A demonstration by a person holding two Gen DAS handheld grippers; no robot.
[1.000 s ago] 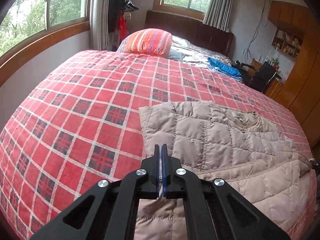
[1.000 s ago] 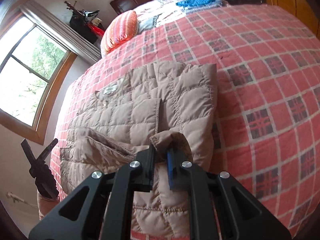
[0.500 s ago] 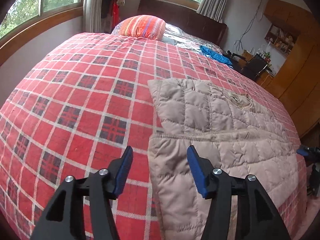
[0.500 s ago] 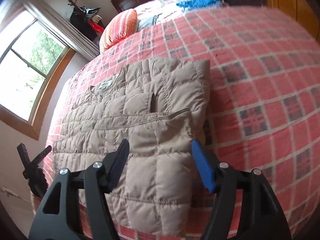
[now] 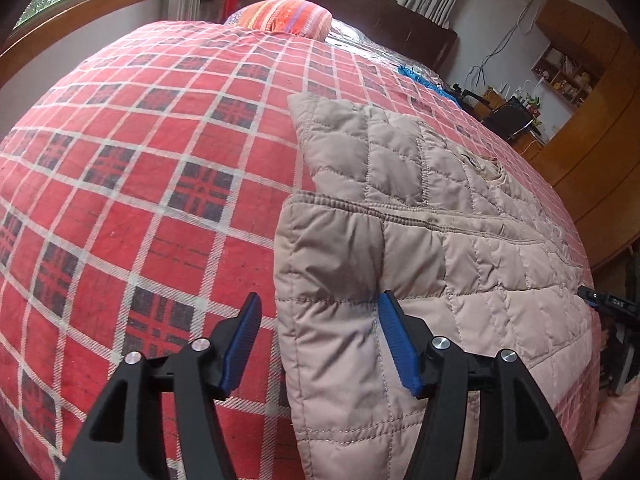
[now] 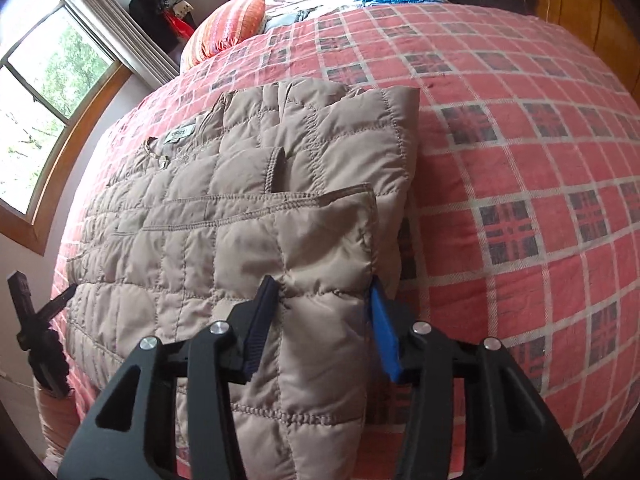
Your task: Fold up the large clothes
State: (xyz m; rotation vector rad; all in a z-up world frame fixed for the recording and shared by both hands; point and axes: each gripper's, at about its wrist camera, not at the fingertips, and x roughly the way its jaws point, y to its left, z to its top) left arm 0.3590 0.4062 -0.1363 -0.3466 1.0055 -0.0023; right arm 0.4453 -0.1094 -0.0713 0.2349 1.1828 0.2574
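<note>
Lying flat on bed (image 5: 120,152), jacket (image 5: 420,240) with hem folded up; both claws, left (image 5: 320,340) and right (image 6: 320,320), gaping, gripping nothing; probably needing another fold.

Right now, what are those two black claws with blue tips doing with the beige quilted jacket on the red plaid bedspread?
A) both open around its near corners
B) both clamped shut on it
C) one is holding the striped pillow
A: the left claw and the right claw both stand open, each straddling a near corner of the beige quilted jacket.
</note>
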